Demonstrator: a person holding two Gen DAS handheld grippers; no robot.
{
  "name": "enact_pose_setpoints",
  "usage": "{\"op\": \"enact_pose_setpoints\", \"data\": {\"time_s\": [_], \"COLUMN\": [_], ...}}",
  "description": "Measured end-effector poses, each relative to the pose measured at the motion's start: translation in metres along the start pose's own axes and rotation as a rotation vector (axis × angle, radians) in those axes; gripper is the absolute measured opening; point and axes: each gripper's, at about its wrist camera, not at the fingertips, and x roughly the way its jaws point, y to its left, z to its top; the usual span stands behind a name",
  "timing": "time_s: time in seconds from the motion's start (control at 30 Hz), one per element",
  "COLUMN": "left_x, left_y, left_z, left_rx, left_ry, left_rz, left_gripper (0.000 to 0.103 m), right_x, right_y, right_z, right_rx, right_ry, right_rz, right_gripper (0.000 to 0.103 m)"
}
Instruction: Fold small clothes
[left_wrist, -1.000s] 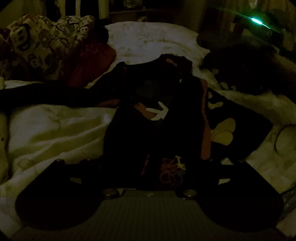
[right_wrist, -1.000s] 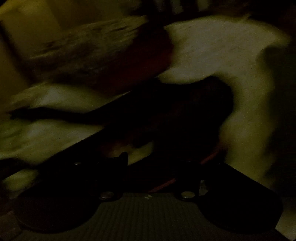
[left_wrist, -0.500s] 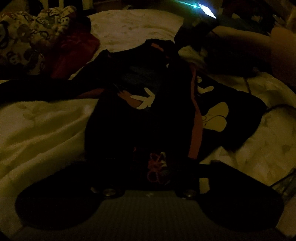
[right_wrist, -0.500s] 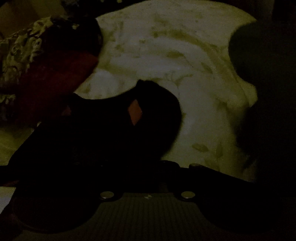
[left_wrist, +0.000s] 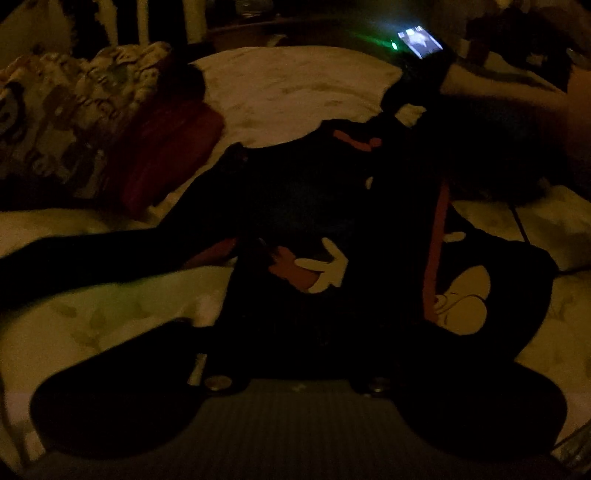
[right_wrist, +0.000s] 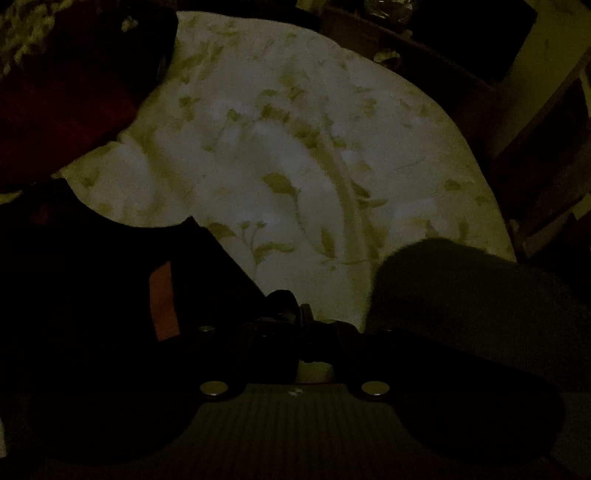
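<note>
Lying partly folded on the pale leaf-print bedsheet (right_wrist: 295, 155), the small black cartoon-print garment (left_wrist: 314, 206) needs further folds; right gripper (right_wrist: 301, 325) closed at its far collar edge, left gripper (left_wrist: 295, 354) reopening partway, grip unclear.

dark garment (left_wrist: 314, 206) and patterned pile (left_wrist: 74, 122) on floral bedsheet (right_wrist: 295, 147).
</note>
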Motion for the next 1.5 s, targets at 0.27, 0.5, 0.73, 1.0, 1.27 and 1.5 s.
{"op": "enact_pose_setpoints", "data": {"time_s": [0.27,0.5,0.73,1.0,1.27,1.5], "left_x": [-0.001,-0.010,-0.034,-0.044,-0.054,-0.057], "left_y": [0.017,0.000,0.036,0.042,0.040,0.040], "left_z": [-0.012,-0.019,-0.038,-0.058,-0.069,-0.073], "left_rx": [-0.082,-0.021,-0.193,-0.210,-0.215,-0.207], "left_ry": [0.012,-0.013,-0.064,-0.085,-0.112,-0.117], "left_rz": [-0.076,-0.025,0.080,0.086,0.054,0.043], "left_gripper": [0.066,0.068,0.090,0.094,0.095,0.097], "right_x": [-0.009,-0.083,-0.138,-0.229,-0.256,-0.255], "right_y": [0.013,0.010,0.072,0.223,0.328,0.353], "right_z": [-0.009,-0.021,-0.029,-0.003,0.031,0.024], "right_rx": [-0.110,-0.069,-0.032,-0.240,-0.296,-0.253], "right_ry": [-0.049,-0.243,-0.244,-0.341,-0.402,-0.448], "right_rz": [-0.143,0.056,0.637,1.112,1.167,1.130], "right_gripper": [0.085,0.093,0.094,0.094,0.103,0.099]}}
